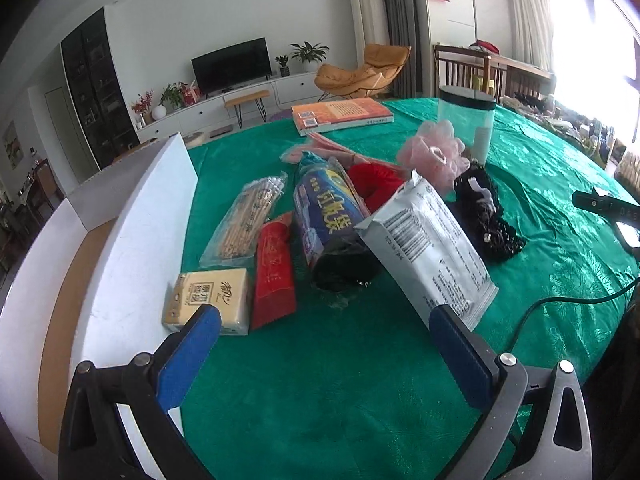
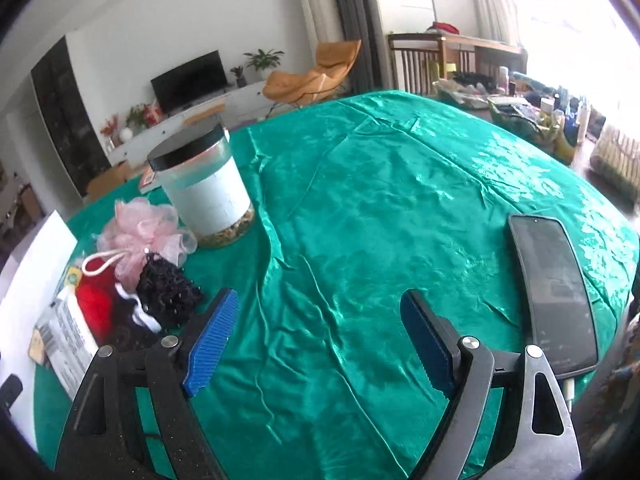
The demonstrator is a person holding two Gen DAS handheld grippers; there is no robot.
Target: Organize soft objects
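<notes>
You've barely started: both your left gripper (image 1: 326, 322) and right gripper (image 2: 320, 336) gape empty, the pile (image 1: 340, 220) lies unsorted beside the box (image 1: 132, 240)

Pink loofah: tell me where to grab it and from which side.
Grip the pink loofah across its puffy mesh body, coming from above. It is a soft ruffled ball that should squash between the pads. The jar crowds its far side and the black mesh its near side, so a sideways approach looks blocked. The open right claw seems nearest.
</notes>
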